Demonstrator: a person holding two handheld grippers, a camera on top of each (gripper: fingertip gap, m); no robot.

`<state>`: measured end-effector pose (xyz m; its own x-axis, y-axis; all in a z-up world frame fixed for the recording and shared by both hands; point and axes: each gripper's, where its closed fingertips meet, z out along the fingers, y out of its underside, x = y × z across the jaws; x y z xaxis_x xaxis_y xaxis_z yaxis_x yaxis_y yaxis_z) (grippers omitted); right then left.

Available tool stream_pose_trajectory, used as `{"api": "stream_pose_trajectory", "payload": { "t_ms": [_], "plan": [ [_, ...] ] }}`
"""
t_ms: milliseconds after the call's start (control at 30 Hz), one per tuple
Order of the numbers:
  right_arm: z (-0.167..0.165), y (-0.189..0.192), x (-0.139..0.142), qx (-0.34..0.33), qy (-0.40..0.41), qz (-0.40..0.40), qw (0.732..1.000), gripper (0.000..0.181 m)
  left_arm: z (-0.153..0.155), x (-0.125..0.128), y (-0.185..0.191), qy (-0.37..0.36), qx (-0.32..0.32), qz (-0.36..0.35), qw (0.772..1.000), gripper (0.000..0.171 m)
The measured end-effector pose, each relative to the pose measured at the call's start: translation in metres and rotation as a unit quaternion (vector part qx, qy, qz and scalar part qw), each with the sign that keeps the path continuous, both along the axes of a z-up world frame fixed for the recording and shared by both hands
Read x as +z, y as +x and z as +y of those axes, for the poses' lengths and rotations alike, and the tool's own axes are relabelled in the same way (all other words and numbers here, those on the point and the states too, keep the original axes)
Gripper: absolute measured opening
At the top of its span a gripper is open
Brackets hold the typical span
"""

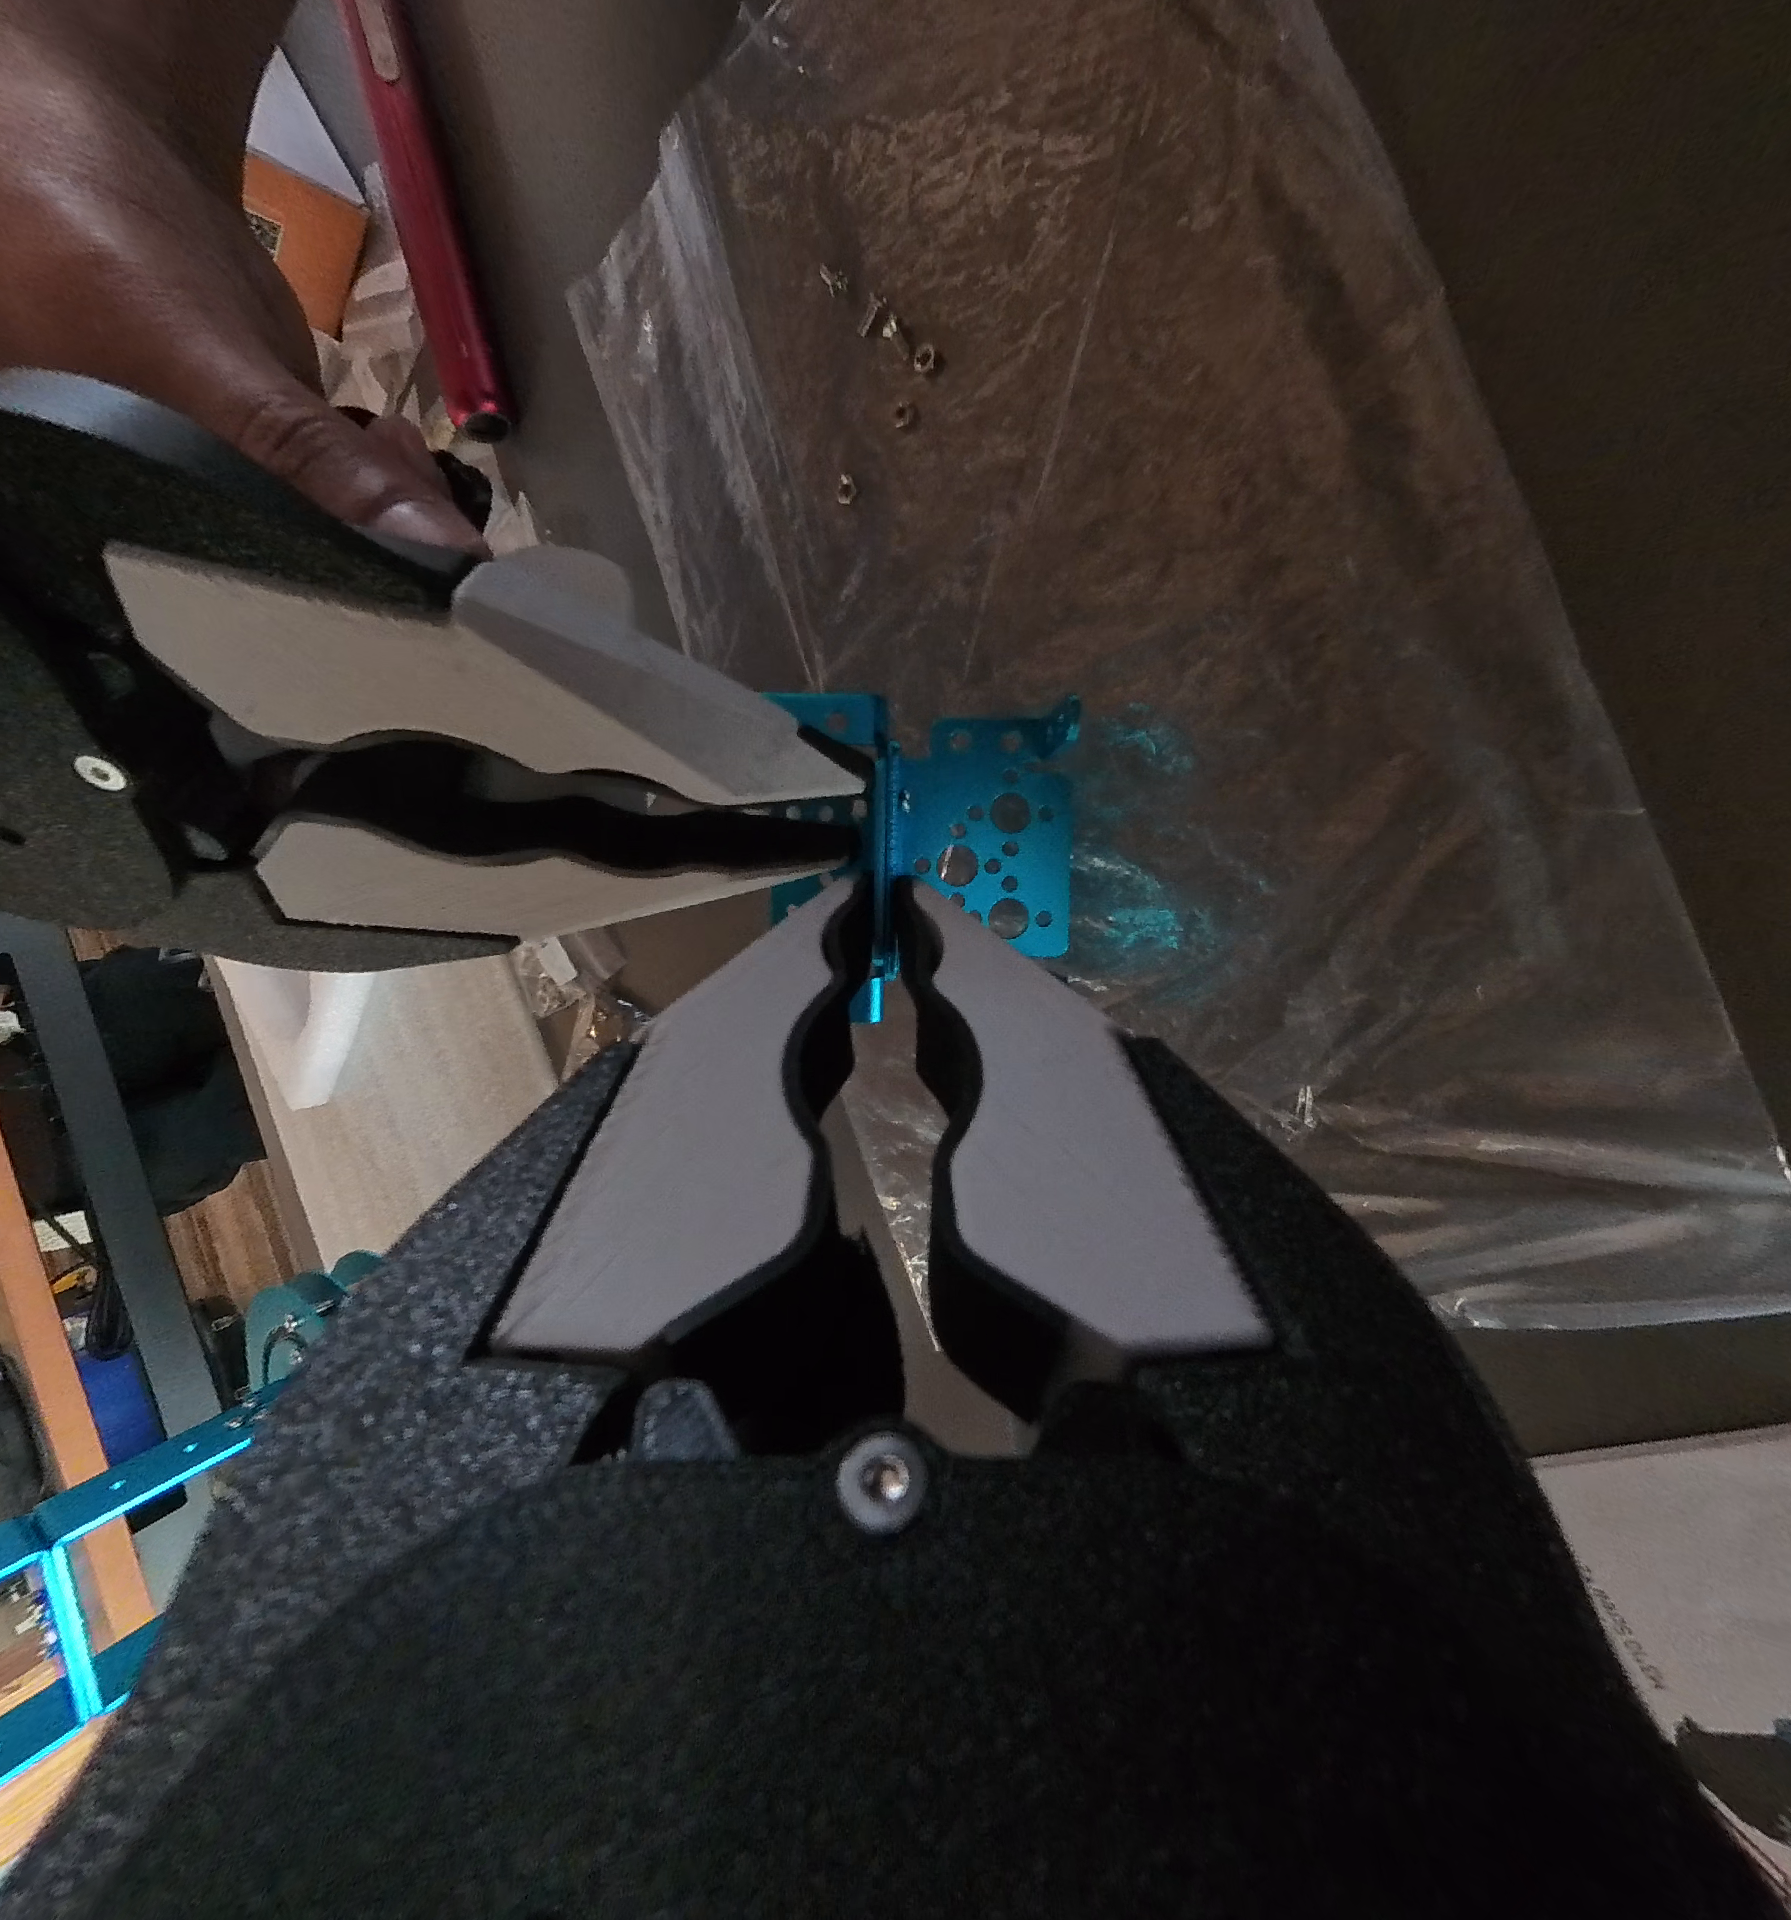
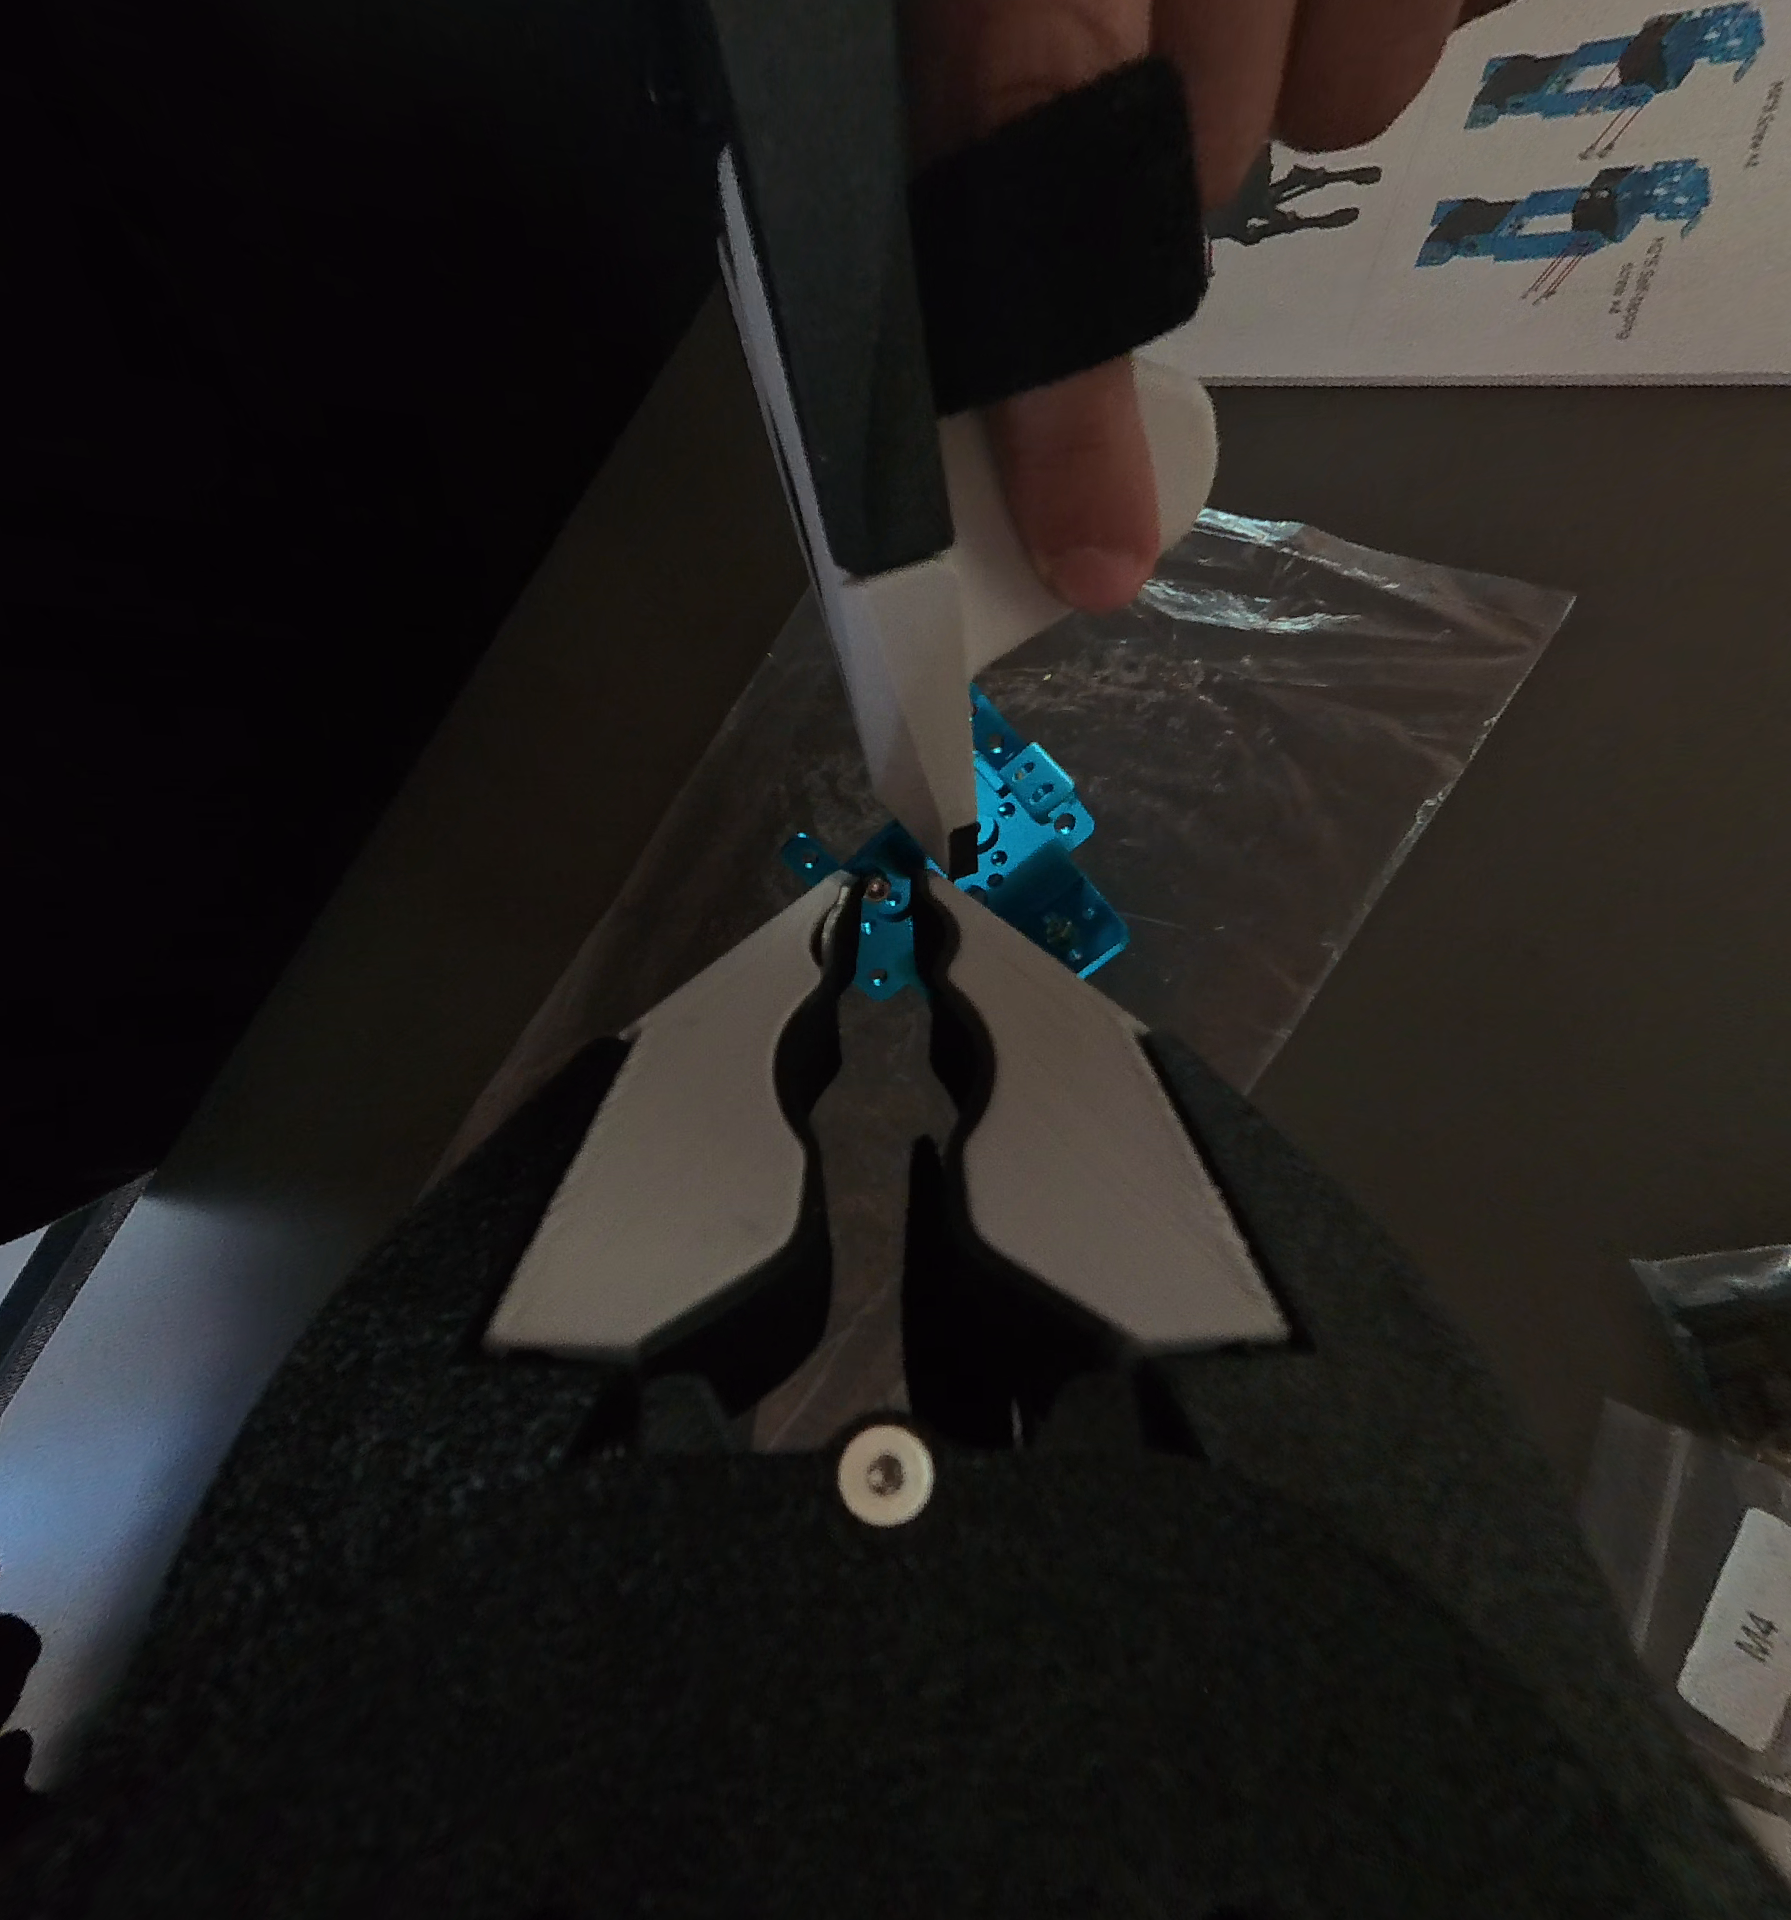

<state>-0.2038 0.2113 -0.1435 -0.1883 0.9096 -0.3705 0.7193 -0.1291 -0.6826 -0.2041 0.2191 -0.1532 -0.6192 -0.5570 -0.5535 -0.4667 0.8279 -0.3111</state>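
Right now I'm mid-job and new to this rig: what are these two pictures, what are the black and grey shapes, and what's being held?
There is no robot arm. A person holds two hand-held claws, each carrying a camera that looks forward along its two grey fingers. The black bulk at the bottom of each picture is that claw's own body.

The left wrist view shows the left claw shut on a thin blue metal bracket full of round holes. The right claw comes in from the left edge with the hand that holds it, and pinches the same bracket.

The right wrist view shows the same meeting from the other side: the right claw below, the left claw reaching down from above.

Beneath them a clear plastic sheet lies on a dark table, with a few small nuts and screws on it. A printed instruction sheet lies farther off.
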Motion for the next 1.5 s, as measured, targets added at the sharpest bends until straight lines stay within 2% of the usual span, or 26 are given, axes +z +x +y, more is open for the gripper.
{"api": "stream_pose_trajectory", "payload": {
  "t_ms": [300, 533, 700, 833, 933, 1000, 1167, 1500],
  "plan": [
    [0.000, 0.000, 0.003, -0.001, -0.001, 0.007, 1.000, 0.008, 0.001, 0.001, 0.000, -0.001, 0.003, -0.003, 1.000, 0.004],
    [0.003, 0.002, 0.011, -0.008, 0.021, 0.020, 1.000, 0.018, 0.003, 0.001, -0.002, -0.012, 0.009, -0.002, 1.000, 0.003],
    [0.020, 0.005, 0.019, -0.075, 0.134, 0.034, 0.987, 0.043, 0.010, 0.001, -0.005, -0.064, 0.046, 0.006, 0.997, 0.003],
    [0.025, 0.004, 0.020, -0.146, 0.238, 0.052, 0.959, 0.046, 0.018, -0.001, -0.007, -0.094, 0.076, 0.016, 0.993, 0.004],
    [0.022, 0.004, 0.020, -0.194, 0.260, 0.066, 0.943, 0.046, 0.022, -0.002, -0.007, -0.113, 0.097, 0.020, 0.989, 0.004],
    [0.029, 0.008, 0.013, -0.230, 0.283, 0.049, 0.930, 0.053, 0.023, -0.002, -0.006, -0.119, 0.103, 0.021, 0.987, 0.004],
    [0.031, 0.005, 0.021, -0.253, 0.291, 0.079, 0.919, 0.037, 0.023, -0.002, -0.003, -0.123, 0.109, 0.018, 0.986, 0.004],
    [0.031, 0.001, 0.004, -0.242, 0.318, 0.020, 0.917, 0.027, 0.025, -0.001, -0.001, -0.135, 0.125, 0.016, 0.983, 0.003]
  ]
}}
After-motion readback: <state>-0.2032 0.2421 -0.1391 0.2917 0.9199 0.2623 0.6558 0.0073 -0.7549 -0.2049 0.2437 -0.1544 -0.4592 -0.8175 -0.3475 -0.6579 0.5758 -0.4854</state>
